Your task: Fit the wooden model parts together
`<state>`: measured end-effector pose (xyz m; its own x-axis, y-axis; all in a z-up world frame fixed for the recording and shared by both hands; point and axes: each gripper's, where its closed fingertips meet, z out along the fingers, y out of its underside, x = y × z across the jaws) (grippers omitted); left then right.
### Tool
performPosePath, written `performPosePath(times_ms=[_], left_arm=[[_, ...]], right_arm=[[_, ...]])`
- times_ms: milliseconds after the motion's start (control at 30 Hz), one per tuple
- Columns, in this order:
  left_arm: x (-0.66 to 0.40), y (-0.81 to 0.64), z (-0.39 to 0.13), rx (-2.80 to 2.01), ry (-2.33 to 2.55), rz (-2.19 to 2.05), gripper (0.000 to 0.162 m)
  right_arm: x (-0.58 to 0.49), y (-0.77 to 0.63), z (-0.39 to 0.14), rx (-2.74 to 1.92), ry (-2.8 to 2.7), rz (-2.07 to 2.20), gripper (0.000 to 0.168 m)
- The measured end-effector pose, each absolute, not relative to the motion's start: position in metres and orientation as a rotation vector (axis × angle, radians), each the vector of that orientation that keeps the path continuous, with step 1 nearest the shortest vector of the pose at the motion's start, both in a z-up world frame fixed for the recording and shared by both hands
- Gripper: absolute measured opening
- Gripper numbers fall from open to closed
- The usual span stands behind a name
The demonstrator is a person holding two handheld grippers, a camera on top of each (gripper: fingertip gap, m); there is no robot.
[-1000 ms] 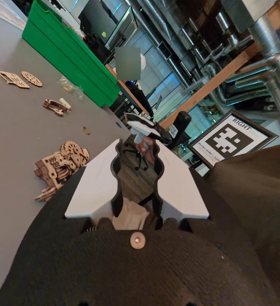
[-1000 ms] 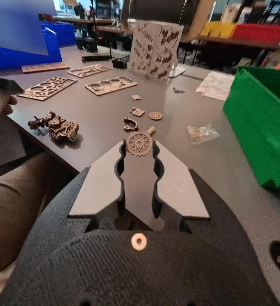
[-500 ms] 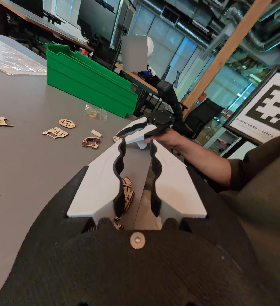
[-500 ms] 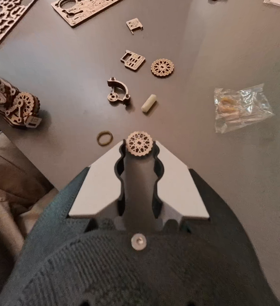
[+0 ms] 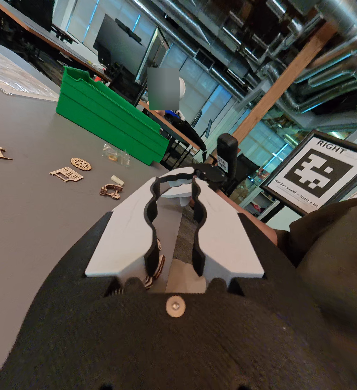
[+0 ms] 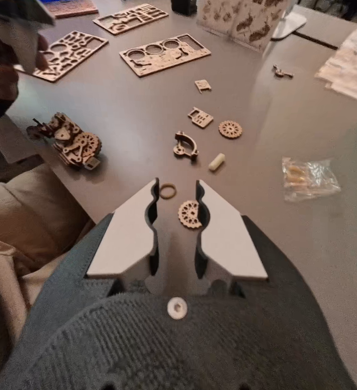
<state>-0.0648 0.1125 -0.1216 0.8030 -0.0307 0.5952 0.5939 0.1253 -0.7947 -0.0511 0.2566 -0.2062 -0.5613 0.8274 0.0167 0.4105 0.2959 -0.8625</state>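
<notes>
My right gripper (image 6: 177,185) is open and empty, low over the grey table (image 6: 131,105). A wooden gear (image 6: 189,214) lies flat on the table between its fingers, partly under the right finger. A small wooden ring (image 6: 167,191) lies just past the left fingertip. The part-built wooden model (image 6: 72,143) stands near the table's front edge to the left. My left gripper (image 5: 175,183) is open and empty above that model, of which a bit (image 5: 158,266) shows between its fingers. The right gripper (image 5: 181,181) shows just beyond its tips.
Loose parts lie ahead: a curved piece (image 6: 185,146), a white cylinder (image 6: 216,161), a second gear (image 6: 230,129), a flat panel (image 6: 199,120). Punched-out wooden sheets (image 6: 165,53) lie farther back. A clear bag (image 6: 308,179) and a green bin (image 5: 110,118) are on the right. There is about 15 cm between the tips of the two grippers. The left gripper is farther from the white cylinder (image 6: 216,161), some 20 cm, than the right, some 7 cm.
My right gripper held the gear in its tips half a second ago; it has let go and the gear now lies on the table. The left gripper has tilted slightly.
</notes>
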Motion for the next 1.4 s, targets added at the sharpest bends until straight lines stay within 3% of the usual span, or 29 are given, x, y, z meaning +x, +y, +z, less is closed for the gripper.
performPosePath(times_ms=[167,300,433,633,800,867,967,1033,1100,1167,1300,1400], left_arm=[[-0.071,0.109,-0.123,-1.371,-0.518,-0.481,0.028],[-0.07,0.112,-0.125,-1.387,-0.514,-0.486,0.028],[-0.065,0.117,-0.127,-1.4,-0.507,-0.506,0.028],[-0.05,0.135,-0.121,-1.384,-0.584,-0.585,0.028],[-0.027,0.167,-0.141,-1.593,-0.671,-0.603,0.028],[-0.023,0.177,-0.152,-1.705,-0.691,-0.552,0.028],[-0.022,0.193,-0.146,-1.727,-0.679,-0.517,0.028],[-0.02,0.202,-0.141,-1.709,-0.671,-0.543,0.028],[-0.021,0.208,-0.141,-1.698,-0.67,-0.563,0.028],[-0.023,0.212,-0.146,-1.706,-0.68,-0.574,0.028],[-0.026,0.216,-0.148,-1.707,-0.677,-0.594,0.03],[-0.029,0.211,-0.156,-1.737,-0.693,-0.559,0.032]], right_arm=[[-0.045,0.231,-0.233,-0.928,-2.266,0.951,0.026],[-0.051,0.225,-0.246,-0.933,-2.271,0.88,0.0],[-0.051,0.227,-0.239,-0.921,-2.266,0.851,0.0],[-0.033,0.23,-0.182,-0.805,-2.053,1.005,0.0],[-0.029,0.281,-0.204,-0.945,-2.0,0.863,0.0],[-0.032,0.289,-0.213,-1.098,-2.005,0.93,0.012],[-0.037,0.279,-0.215,-1.273,-2.007,1.152,0.043],[-0.041,0.277,-0.225,-1.289,-2.058,1.123,0.051],[-0.044,0.276,-0.241,-1.256,-2.13,1.018,0.047],[-0.046,0.269,-0.245,-1.249,-2.147,1.036,0.031],[-0.044,0.267,-0.241,-1.201,-2.162,1.019,0.031],[-0.042,0.255,-0.2,-1.021,-2.031,1.193,0.031]])
